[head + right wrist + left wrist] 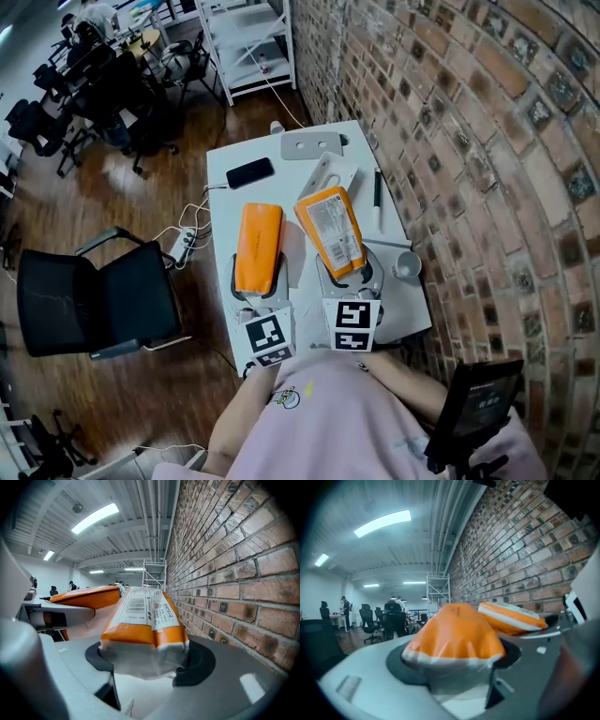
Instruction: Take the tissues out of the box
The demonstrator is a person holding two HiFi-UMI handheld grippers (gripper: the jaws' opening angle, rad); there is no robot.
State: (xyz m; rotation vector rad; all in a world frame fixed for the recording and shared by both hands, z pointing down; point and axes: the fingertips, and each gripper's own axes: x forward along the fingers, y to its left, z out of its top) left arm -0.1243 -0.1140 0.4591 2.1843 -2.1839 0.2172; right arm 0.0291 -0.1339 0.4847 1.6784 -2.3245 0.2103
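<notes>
While both sit over the counter (223, 202)'s near edge | left hand-held gripper (260, 286): jaws clamped on near end of plain orange pack (261, 242), pointing away | right hand-held gripper (349, 277): jaws clamped on labelled pack (330, 228), label up, angled toward the first, not touching | cup (407, 265) just right, near brick wall (487, 169)
</notes>
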